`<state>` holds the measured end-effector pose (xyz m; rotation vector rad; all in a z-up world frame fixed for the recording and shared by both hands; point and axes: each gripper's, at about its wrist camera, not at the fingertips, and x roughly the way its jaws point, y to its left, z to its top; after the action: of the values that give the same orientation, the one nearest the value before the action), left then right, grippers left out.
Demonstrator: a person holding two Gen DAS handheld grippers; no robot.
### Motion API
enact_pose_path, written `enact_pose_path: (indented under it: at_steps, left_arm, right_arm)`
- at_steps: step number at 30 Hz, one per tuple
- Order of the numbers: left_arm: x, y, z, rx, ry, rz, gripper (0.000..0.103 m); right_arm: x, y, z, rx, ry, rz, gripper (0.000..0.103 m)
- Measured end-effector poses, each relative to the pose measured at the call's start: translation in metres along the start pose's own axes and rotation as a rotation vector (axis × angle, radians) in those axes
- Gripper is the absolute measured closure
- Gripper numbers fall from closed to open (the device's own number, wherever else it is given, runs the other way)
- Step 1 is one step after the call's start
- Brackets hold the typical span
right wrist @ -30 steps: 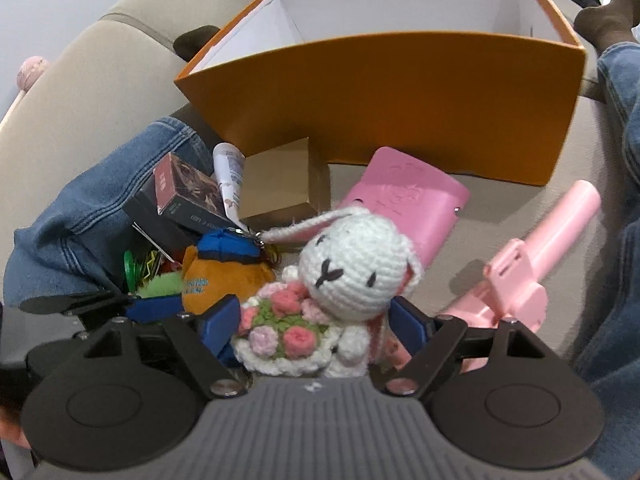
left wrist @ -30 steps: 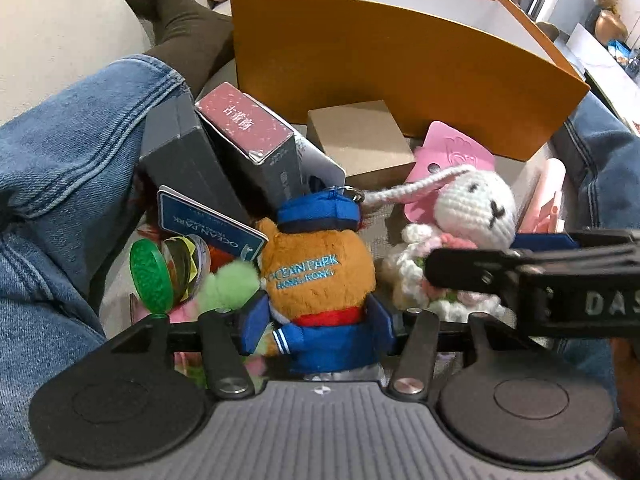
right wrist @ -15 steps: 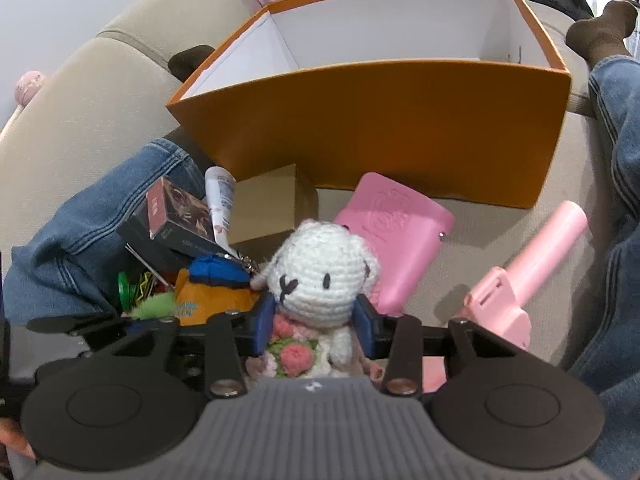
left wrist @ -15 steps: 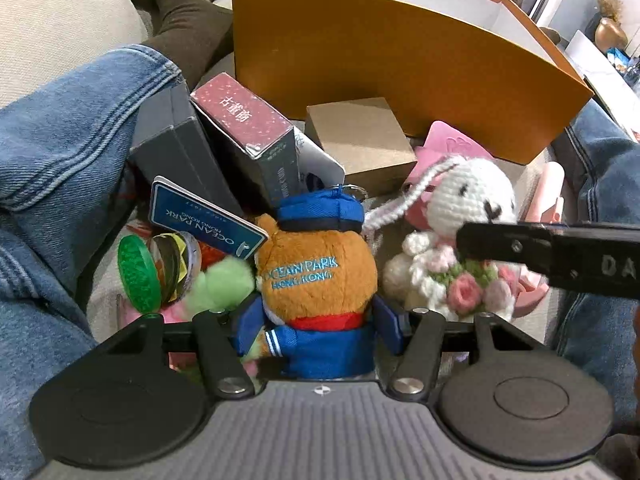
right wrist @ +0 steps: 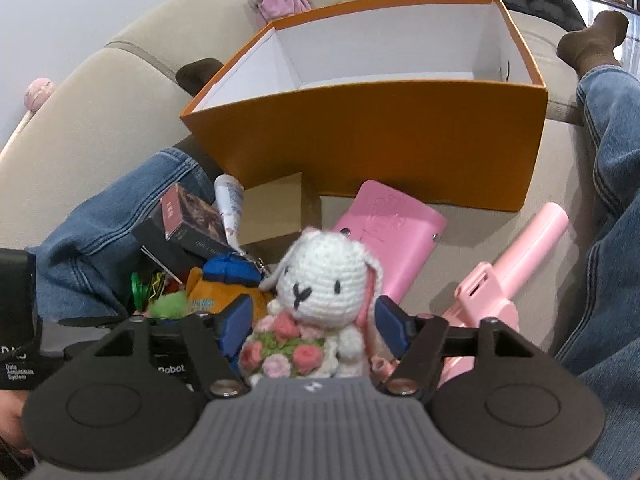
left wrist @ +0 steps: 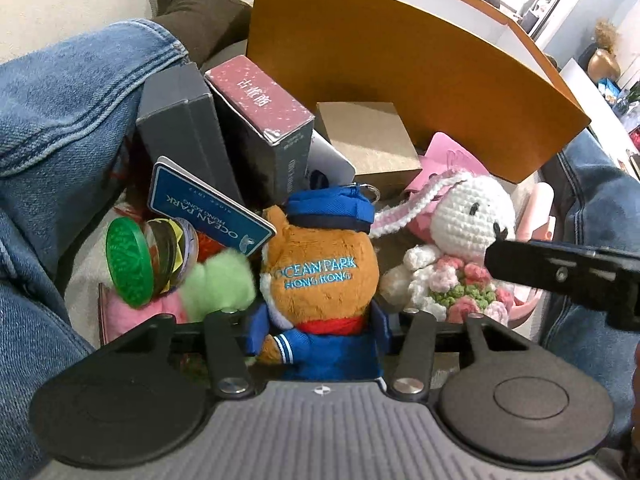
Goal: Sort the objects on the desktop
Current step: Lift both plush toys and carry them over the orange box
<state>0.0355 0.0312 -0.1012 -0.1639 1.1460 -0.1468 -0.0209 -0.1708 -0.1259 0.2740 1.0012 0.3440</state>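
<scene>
My left gripper (left wrist: 318, 326) is shut on an orange "Ocean Park" plush (left wrist: 320, 276) with a blue cap and suit. My right gripper (right wrist: 314, 322) has its blue pads on both sides of a white crochet bunny (right wrist: 320, 280) that holds a pink flower bouquet, and carries it above the pile. The bunny also shows in the left wrist view (left wrist: 464, 232), beside the plush. The open orange box (right wrist: 380, 136) with a white inside stands just behind the pile; it also shows in the left wrist view (left wrist: 400, 72).
On the beige sofa lie a maroon box (left wrist: 260, 120), a grey box (left wrist: 180, 128), a tan carton (left wrist: 368, 140), a blue Ocean Park tag (left wrist: 208, 208), a green disc (left wrist: 128, 268), a pink case (right wrist: 392, 228) and a pink tool (right wrist: 508, 280). Jeans-clad legs flank both sides.
My right gripper closed around the bunny and lifted it, and the view over the orange box rose. My left gripper kept its hold on the plush and rose slightly.
</scene>
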Motion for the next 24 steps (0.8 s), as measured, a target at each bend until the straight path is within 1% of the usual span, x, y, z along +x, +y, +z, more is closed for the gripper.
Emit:
enact_pose_path:
  at_steps: [5, 8, 10, 11, 14, 15, 18, 19, 20, 24]
  left_arm:
    - [0.001, 0.001, 0.001, 0.002, 0.002, -0.007, 0.045]
    - [0.001, 0.0, 0.0, 0.013, 0.009, -0.006, 0.043]
    - [0.002, -0.001, -0.001, 0.023, 0.011, -0.001, 0.042]
    - [0.002, -0.002, 0.0, 0.03, 0.012, 0.002, 0.042]
    - [0.009, -0.002, 0.004, 0.04, 0.014, -0.001, 0.042]
    - [0.008, -0.002, 0.004, 0.041, 0.014, -0.001, 0.042]
    - [0.005, -0.002, 0.003, 0.041, 0.011, 0.001, 0.043]
    - [-0.008, 0.007, -0.001, 0.04, 0.009, 0.0, 0.044]
    - [-0.01, 0.007, -0.001, 0.038, 0.006, 0.0, 0.044]
    - [-0.023, 0.008, -0.004, 0.035, -0.014, -0.005, 0.045]
  right_arm:
    - [0.017, 0.003, -0.001, 0.008, 0.054, -0.001, 0.03]
    - [0.031, 0.004, -0.001, 0.012, 0.091, -0.019, 0.029]
    - [0.039, 0.001, -0.001, 0.03, 0.115, 0.007, 0.029]
    - [0.042, 0.0, -0.001, 0.037, 0.119, 0.01, 0.028]
    - [0.049, 0.001, -0.001, 0.026, 0.129, -0.004, 0.028]
    - [0.049, 0.003, -0.001, 0.015, 0.128, -0.01, 0.029]
    - [0.045, 0.007, -0.002, -0.021, 0.105, -0.006, 0.04]
    - [0.043, 0.007, -0.002, -0.025, 0.1, -0.004, 0.043]
    - [0.04, 0.007, -0.003, -0.021, 0.096, 0.001, 0.045]
    - [0.024, 0.003, -0.005, -0.019, 0.073, 0.019, 0.049]
